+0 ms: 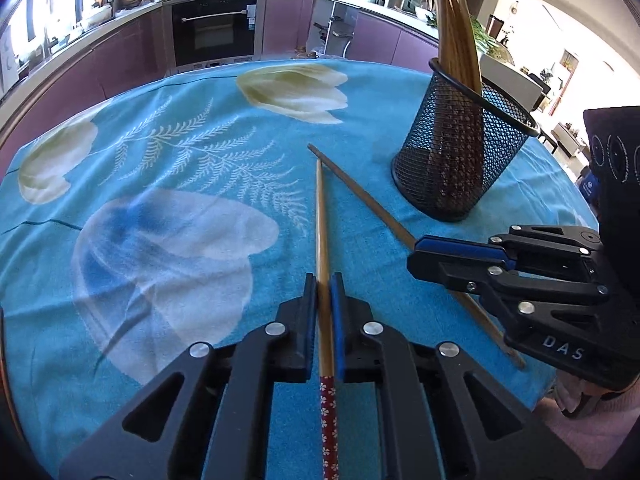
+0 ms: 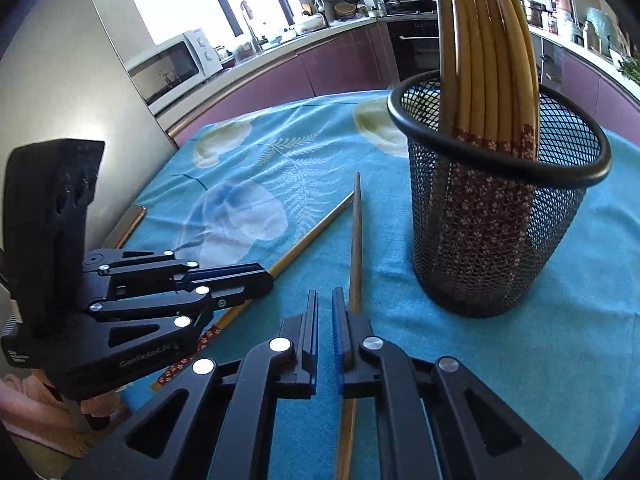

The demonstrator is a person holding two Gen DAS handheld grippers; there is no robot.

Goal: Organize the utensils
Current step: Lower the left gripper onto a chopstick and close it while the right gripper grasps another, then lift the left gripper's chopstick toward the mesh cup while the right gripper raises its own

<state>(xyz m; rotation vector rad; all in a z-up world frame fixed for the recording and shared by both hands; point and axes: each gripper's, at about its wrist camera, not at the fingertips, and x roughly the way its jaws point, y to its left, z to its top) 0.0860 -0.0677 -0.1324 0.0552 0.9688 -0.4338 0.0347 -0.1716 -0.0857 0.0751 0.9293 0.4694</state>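
- Now I am clamping my left claw [image 1: 323, 280] on a tan chopstick [image 1: 320, 216] with a red flowered end, lying on the blue counter [image 1: 200, 160].
- My right claw [image 2: 325, 296] is sitting nearly shut; a plain darker chopstick [image 2: 355, 240] is lying just beside its finger, near the mesh cup [image 2: 500, 240].

I counted two loose chopsticks [image 1: 322, 240] [image 1: 360, 196] on the blue cloth [image 1: 160, 160]. One mesh holder [image 2: 500, 220] stood there, one only. Chopsticks in the holder [image 2: 488, 60]: at least six, overlapping, so I couldn't fix the exact count. Two grippers were in use, my left gripper [image 1: 323, 280] and right gripper [image 2: 325, 296].
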